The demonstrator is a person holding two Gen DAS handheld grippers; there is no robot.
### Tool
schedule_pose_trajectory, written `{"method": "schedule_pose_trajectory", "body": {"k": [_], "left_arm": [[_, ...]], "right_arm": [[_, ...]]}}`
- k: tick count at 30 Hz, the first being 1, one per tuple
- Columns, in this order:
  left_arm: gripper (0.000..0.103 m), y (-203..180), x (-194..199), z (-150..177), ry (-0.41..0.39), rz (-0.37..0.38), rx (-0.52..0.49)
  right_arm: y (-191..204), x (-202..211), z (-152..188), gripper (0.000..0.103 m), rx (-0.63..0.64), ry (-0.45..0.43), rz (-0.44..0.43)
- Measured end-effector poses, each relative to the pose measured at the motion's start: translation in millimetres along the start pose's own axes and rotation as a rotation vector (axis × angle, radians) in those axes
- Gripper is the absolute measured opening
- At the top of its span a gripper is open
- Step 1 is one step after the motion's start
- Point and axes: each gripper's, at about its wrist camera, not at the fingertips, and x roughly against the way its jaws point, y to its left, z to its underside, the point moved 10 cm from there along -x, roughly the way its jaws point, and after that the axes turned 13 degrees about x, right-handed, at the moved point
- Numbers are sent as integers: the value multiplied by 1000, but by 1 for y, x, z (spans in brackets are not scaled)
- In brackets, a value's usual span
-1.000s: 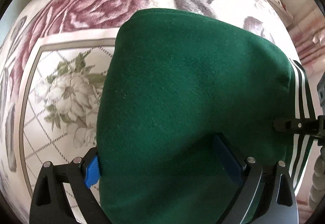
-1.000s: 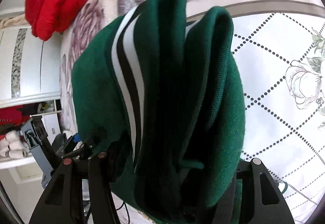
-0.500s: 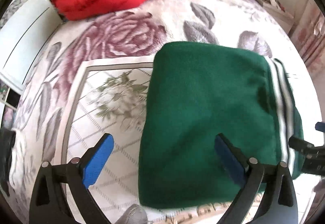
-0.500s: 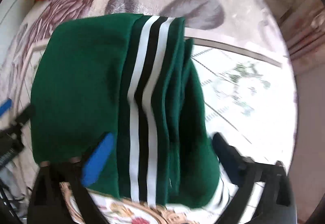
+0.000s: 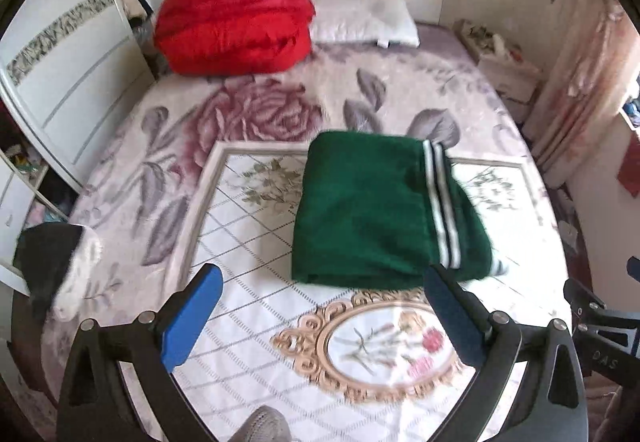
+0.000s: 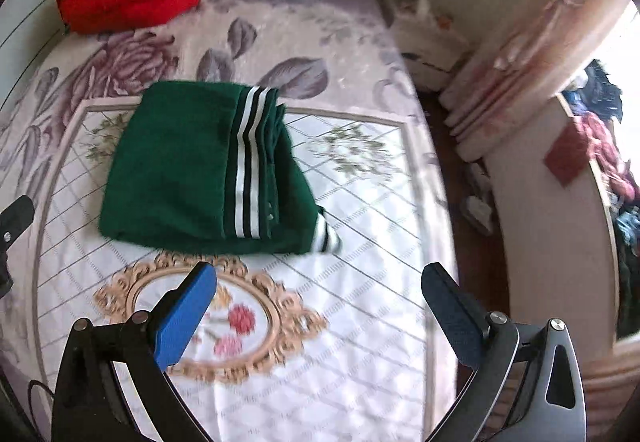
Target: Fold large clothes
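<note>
Garment, green (image 5: 372, 209), folded and lying flat mid-bed (image 5: 256, 322): I have just released it, both my left tongs (image 5: 320, 318) and right tongs (image 6: 320, 316) now pulled back, open, empty; fold looks complete.

One marking is legible: faint letters, apparently "DAS", on a black part (image 5: 606, 356) at the right edge of the left wrist view. The reading is uncertain. No other text, label, brand or number is readable.
</note>
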Motion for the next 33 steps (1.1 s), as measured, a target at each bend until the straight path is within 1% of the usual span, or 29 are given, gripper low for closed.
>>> {"method": "schedule_pose_trajectory", "body": {"k": [5,8,9,10,11,12,14,15,16,18,21,25,28,33], "left_arm": [[103,8,103,9,-57,8,13],[103,14,160,19,-80,11,21],[103,15,171,21,-87,6,23],[103,18,195,25,-96,14,25],[103,19,212,27,-105,18,25],[103,21,221,28,-112,16,27],[103,25,256,32,-130,29,36],[103,27,264,33,-137,27,38],[103,30,281,34,-150,24,41],[103,32,303,37,-172,25,46],[103,35,328,41,-190,31,51],[103,38,357,43,-217,36,58],[103,39,374,45,-236,40,63],[103,37,395,46,-277,48,49]], "right_arm": [[-29,119,41,103,-31,-48,19],[-41,190,62,103,-42,-93,22],[-45,214,69,103,-43,-107,26],[-47,242,76,103,-50,-131,25],[-52,261,83,103,-52,-148,26],[-55,284,89,103,-47,-167,34],[-55,325,98,103,-41,-208,42],[-56,346,104,103,-37,-230,47],[-58,367,110,103,-28,-253,53],[-62,401,122,103,-25,-293,61],[-70,446,137,103,-25,-342,67],[-78,489,152,103,-34,-383,62],[-83,512,160,103,-45,-398,52],[-91,536,172,103,-63,-429,43]]}}
